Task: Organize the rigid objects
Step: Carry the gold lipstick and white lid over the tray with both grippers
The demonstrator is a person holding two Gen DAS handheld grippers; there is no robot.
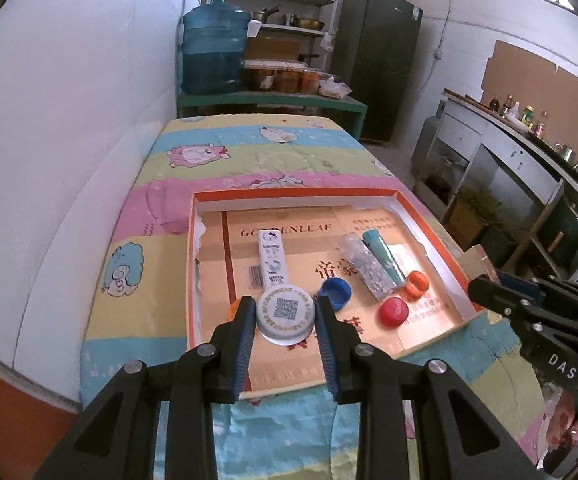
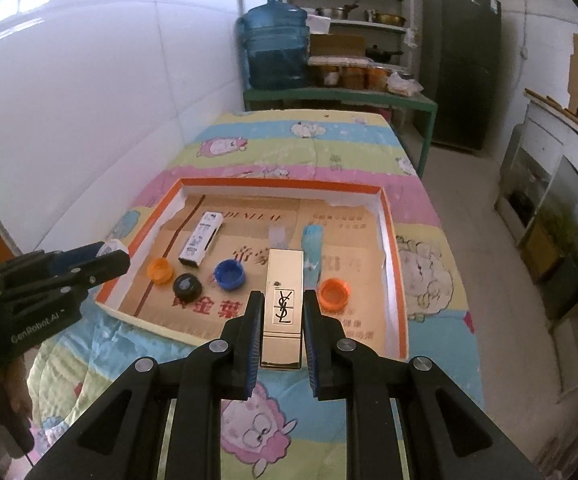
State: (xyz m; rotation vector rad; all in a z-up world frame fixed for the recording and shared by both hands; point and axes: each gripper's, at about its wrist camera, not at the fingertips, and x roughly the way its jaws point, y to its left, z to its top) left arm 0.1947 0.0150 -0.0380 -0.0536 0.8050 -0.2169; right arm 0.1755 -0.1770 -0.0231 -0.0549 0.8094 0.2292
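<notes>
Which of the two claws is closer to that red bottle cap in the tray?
The right one, I'd judge. The right claw, shut on a gold case, hangs just past the tray's right edge beside the red cap. The left claw, gripping a white cap, sits further left.

The flat cardboard sheet lining the orange-rimmed tray reads "GOLDENLEAF", partly covered. The gold rectangular lipstick case bears a "YSL" monogram. The left black gripper body reads "GenRobot.AI"; the right black gripper body reads "DAS".
</notes>
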